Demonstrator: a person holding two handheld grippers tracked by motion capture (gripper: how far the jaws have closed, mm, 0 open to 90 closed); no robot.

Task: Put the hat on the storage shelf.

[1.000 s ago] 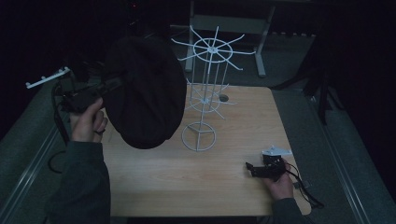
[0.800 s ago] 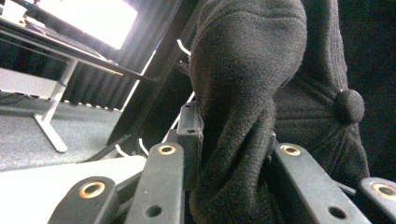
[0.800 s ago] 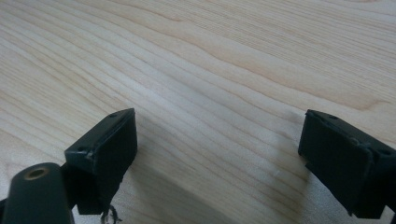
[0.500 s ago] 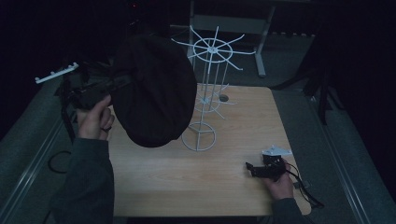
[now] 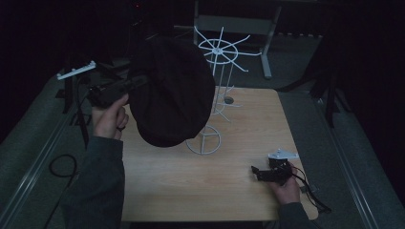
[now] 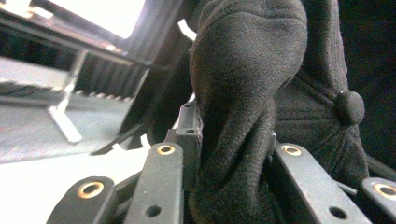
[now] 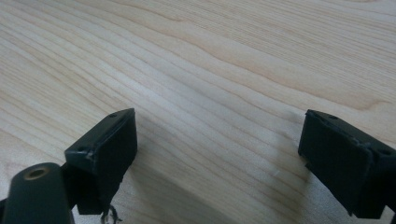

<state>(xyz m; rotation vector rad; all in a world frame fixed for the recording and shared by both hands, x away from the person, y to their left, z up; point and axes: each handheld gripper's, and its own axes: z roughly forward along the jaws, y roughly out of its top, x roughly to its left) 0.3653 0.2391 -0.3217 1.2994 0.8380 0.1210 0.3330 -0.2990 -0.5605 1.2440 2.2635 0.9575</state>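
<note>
Desk [image 5: 200, 191]: light wood-grain top. Cable [image 5: 59, 164]: black, looped on grey floor [image 5: 33, 157] left of desk. Metal frame [image 5: 239, 24]: grey, on floor beyond the desk's far edge.

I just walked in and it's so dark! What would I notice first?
A big black cap held up in the air at the left, pinched by the left gripper. Just behind it stands a white wire rack with spokes like a wheel, on the wooden table. The right gripper rests open near the table's right corner.
</note>
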